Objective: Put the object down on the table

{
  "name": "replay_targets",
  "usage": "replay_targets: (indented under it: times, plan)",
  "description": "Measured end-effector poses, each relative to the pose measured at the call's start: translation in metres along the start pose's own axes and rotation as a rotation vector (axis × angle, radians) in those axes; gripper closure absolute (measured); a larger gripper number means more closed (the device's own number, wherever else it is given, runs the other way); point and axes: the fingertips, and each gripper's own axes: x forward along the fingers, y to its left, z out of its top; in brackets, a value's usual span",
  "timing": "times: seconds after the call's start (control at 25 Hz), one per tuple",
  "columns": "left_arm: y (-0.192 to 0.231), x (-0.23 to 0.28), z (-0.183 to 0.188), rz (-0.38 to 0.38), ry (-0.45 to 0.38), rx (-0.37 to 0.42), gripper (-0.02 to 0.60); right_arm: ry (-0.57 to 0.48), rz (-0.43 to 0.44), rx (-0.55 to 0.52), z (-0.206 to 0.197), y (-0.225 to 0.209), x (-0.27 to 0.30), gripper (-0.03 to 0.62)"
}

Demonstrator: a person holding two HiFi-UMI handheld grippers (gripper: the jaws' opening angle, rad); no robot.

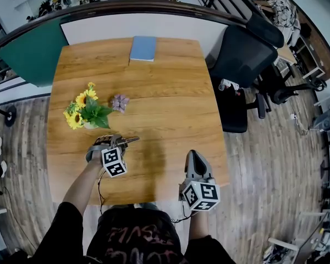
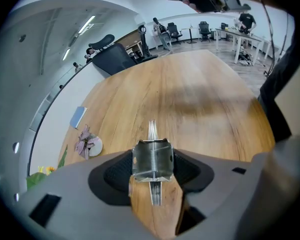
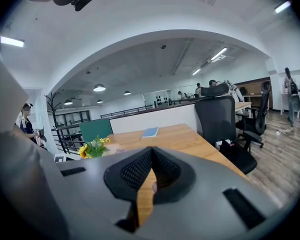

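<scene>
My left gripper (image 1: 116,142) hovers low over the near left part of the wooden table (image 1: 170,109), turned to point right. It is shut on a shiny metal clip (image 2: 151,159): a small box-shaped piece with a spring down its middle and a thin blade sticking out ahead. Both pads press its sides in the left gripper view. The blade tip (image 1: 133,140) shows past the jaws in the head view. My right gripper (image 1: 193,155) is over the near right of the table. Its jaws meet at the tip (image 3: 151,151) with nothing between them.
A pot of sunflowers (image 1: 83,111) stands just beyond the left gripper, with a purple flower (image 1: 120,102) on a small disc beside it. A blue notebook (image 1: 143,48) lies at the far edge. A black office chair (image 1: 247,65) stands off the table's right side.
</scene>
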Motion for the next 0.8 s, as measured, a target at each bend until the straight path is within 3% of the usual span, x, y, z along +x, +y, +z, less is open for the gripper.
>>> replay_targets:
  times: [0.12,0.8]
  plan:
    - [0.001,0.002,0.0,0.001,0.009,0.035,0.331,0.003,0.004,0.0,0.0,0.002,0.003,0.589]
    - [-0.003,0.001,0.002,0.012,0.041,0.068,0.33,0.008,0.032,0.0,0.001,0.011,0.011,0.589]
